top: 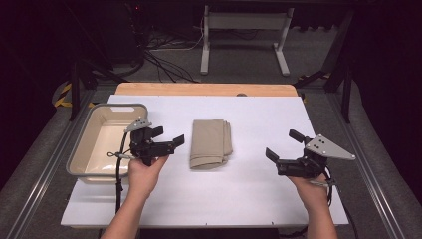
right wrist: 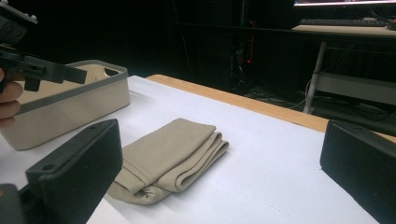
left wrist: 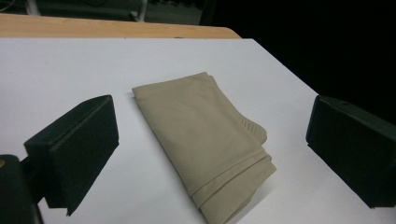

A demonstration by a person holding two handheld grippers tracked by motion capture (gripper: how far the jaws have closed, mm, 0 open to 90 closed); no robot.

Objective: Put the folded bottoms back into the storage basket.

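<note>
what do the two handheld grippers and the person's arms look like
Both grippers are black, each with two blocky rectangular jaws. The left gripper carries a small grey plate on top and trails a black cable. The right gripper has a larger grey three-cornered plate with small dark holes and a cable at the wrist. The forearms are bare, with no sleeves or gloves.

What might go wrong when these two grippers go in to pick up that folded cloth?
The folded cloth lies in loose layers, so the left gripper or right gripper, both open, may pinch only the top layer and let it unfold. The tub sits close beside the left hand, which could bump it.
</note>
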